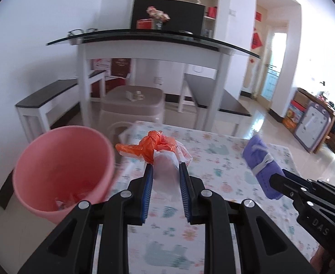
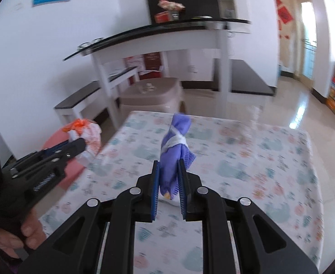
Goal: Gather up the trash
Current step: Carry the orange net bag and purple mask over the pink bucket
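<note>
My left gripper (image 1: 165,166) is shut on a knotted orange and white plastic bag (image 1: 158,146) and holds it above the patterned table (image 1: 213,159), just right of the pink bin (image 1: 62,169). The bin stands beside the table's left edge with some scraps inside. My right gripper (image 2: 169,163) is shut on a purple bundle tied with white tape (image 2: 175,146) and holds it over the table. In the right wrist view the left gripper (image 2: 80,145) holds the bag (image 2: 88,134) over the bin (image 2: 74,171). In the left wrist view the purple bundle (image 1: 261,162) is at the right.
A beige plastic stool (image 1: 133,105) stands beyond the table's far edge. Behind it is a white table with a black glass top (image 1: 153,38) and dark benches (image 1: 53,93). Shiny tiled floor (image 1: 268,125) lies to the right.
</note>
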`<action>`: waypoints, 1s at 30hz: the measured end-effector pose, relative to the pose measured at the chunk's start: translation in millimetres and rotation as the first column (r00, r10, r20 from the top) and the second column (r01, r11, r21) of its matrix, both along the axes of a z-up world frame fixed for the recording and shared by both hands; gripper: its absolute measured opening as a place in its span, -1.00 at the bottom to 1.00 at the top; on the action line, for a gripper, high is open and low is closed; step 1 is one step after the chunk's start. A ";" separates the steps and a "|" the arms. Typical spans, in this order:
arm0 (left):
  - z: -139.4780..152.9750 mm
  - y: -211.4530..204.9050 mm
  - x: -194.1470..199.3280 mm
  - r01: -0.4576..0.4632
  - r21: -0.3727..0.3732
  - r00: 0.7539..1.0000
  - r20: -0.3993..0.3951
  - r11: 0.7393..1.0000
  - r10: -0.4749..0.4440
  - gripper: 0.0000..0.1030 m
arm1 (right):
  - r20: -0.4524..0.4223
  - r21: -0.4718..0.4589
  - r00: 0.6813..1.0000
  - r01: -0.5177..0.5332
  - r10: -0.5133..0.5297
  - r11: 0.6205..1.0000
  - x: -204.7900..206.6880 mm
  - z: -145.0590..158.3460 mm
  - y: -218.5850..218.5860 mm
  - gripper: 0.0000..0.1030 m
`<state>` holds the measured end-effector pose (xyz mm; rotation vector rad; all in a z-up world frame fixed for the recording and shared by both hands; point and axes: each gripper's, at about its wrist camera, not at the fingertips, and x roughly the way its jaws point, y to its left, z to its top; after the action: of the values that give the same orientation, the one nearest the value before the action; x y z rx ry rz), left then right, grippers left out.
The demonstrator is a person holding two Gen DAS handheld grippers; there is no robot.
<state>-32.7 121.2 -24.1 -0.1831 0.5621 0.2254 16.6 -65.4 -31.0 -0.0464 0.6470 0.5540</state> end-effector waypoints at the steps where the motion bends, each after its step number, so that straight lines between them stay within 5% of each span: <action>1: -0.3 7.4 -1.4 -0.019 0.003 1.000 0.000 1.000 0.019 -0.57 | 0.000 0.002 1.000 -0.022 0.022 1.000 0.4 1.2 8.4 -0.70; 12: -7.3 86.4 -28.4 -0.183 0.007 0.983 0.001 0.983 0.183 -0.57 | 0.016 -0.014 0.971 -0.240 0.240 0.971 -5.4 10.2 96.9 -0.70; 25: -22.2 106.1 -38.9 -0.182 -0.061 0.983 -0.010 0.981 0.181 -0.57 | -0.236 -0.057 0.964 -0.136 0.119 0.989 5.0 -25.9 16.4 -0.67; 27: -24.2 101.0 -38.1 -0.168 -0.065 0.986 -0.014 0.984 0.168 -0.57 | -0.280 -0.034 0.953 -0.127 0.113 0.991 -1.0 -34.3 7.1 -0.28; 30: -24.8 95.3 -38.8 -0.153 -0.062 0.988 -0.015 0.986 0.153 -0.57 | -0.328 -0.002 0.938 -0.119 0.112 0.993 -7.8 -44.1 0.8 -0.14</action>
<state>-71.4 216.5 -49.0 -0.2871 0.5659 0.3580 8.9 -64.6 -75.1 -0.0121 0.9798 0.6759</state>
